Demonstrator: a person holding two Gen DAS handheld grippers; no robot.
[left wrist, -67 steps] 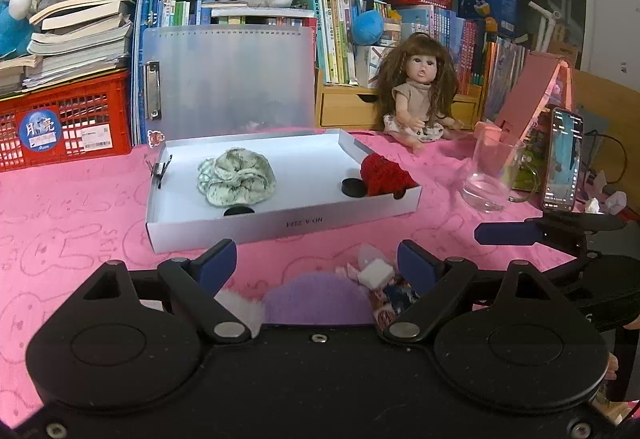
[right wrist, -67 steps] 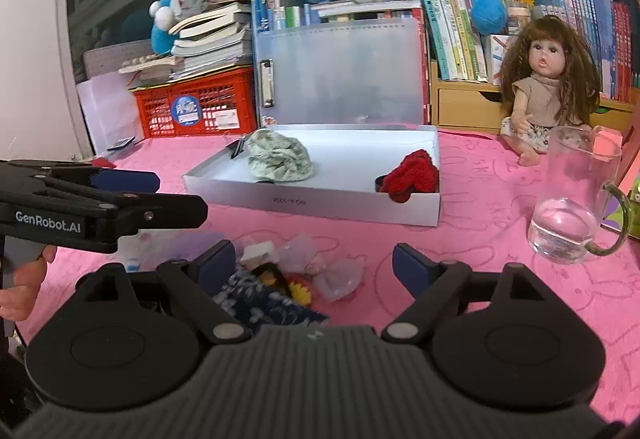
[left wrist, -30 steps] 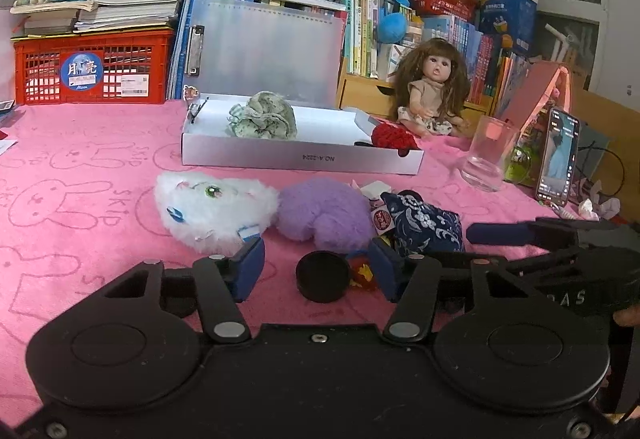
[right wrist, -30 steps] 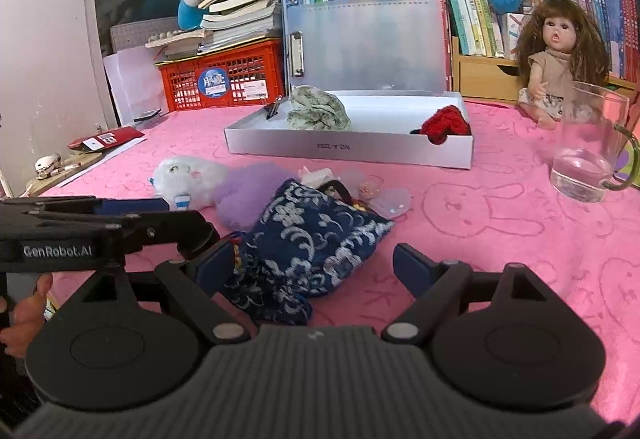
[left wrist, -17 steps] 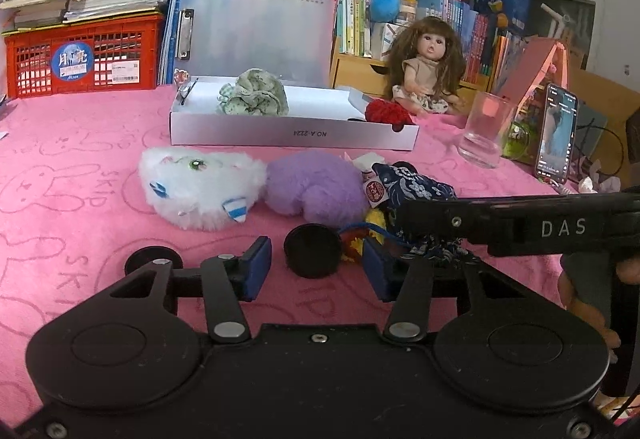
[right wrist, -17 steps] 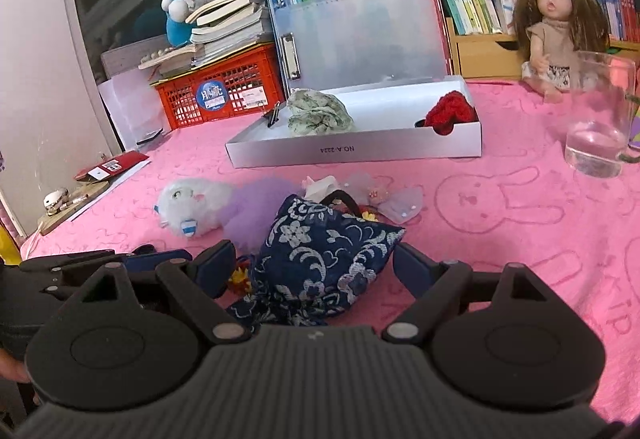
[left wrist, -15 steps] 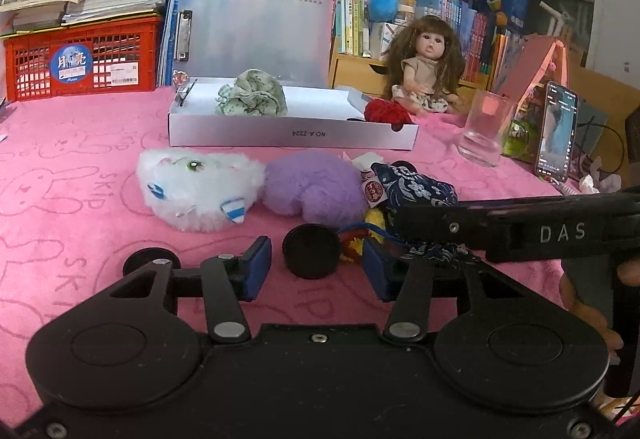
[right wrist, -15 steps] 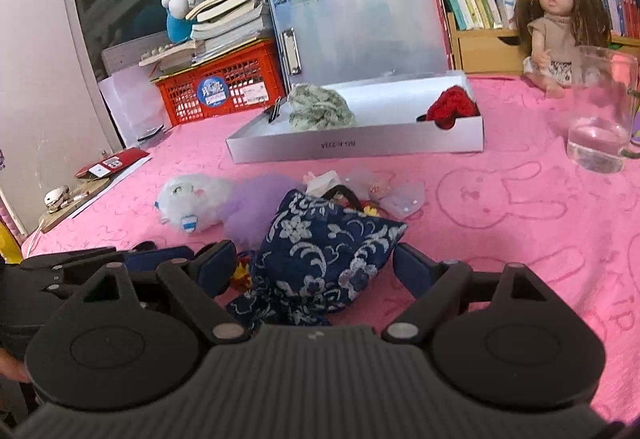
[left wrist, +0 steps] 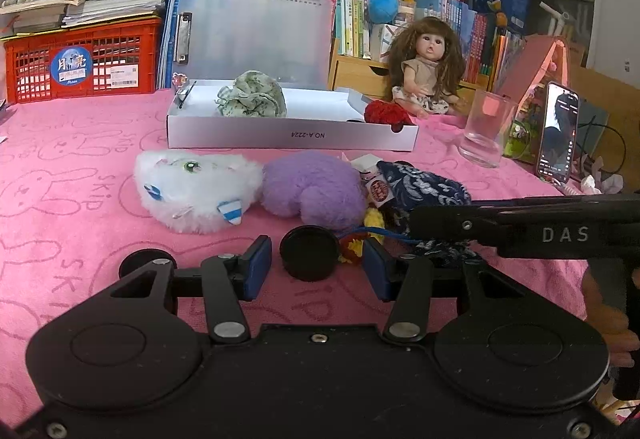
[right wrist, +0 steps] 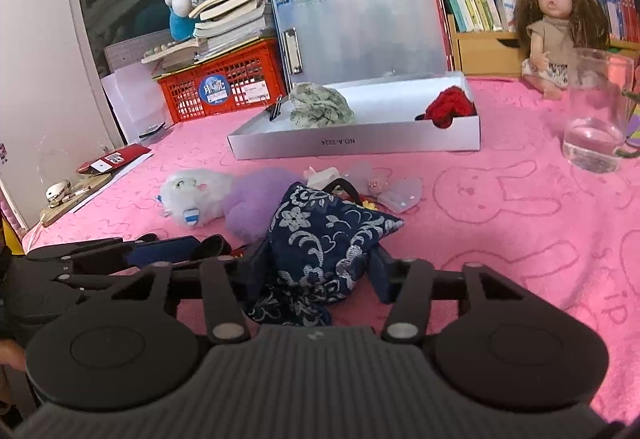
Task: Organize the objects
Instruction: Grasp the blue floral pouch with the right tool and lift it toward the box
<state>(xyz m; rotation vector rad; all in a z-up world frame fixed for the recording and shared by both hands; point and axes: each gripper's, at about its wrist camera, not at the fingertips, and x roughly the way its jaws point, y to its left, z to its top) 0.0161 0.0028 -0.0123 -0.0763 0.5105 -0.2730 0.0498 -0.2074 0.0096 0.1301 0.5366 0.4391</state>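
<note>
So far only the green scrunchie (left wrist: 251,99) and a red knitted piece (left wrist: 386,113) lie in the white box (left wrist: 292,137), well ahead of both claws. The right claw (right wrist: 316,271) has just been closing and now pinches the blue floral pouch (right wrist: 324,235). The left claw (left wrist: 316,265) stands partly apart around a black disc (left wrist: 309,251), not touching. White plush (left wrist: 192,191), purple plush (left wrist: 316,187) and small trinkets wait on the bench (left wrist: 60,175), just beyond.

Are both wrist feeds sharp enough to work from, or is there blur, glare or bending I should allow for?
Left wrist: sharp, evenly lit, the white box edge bows from fisheye. Right wrist: sharp at the blue floral pouch, shelves and doll tilt toward the rim, pink cloth brightly lit, no strong glare.
</note>
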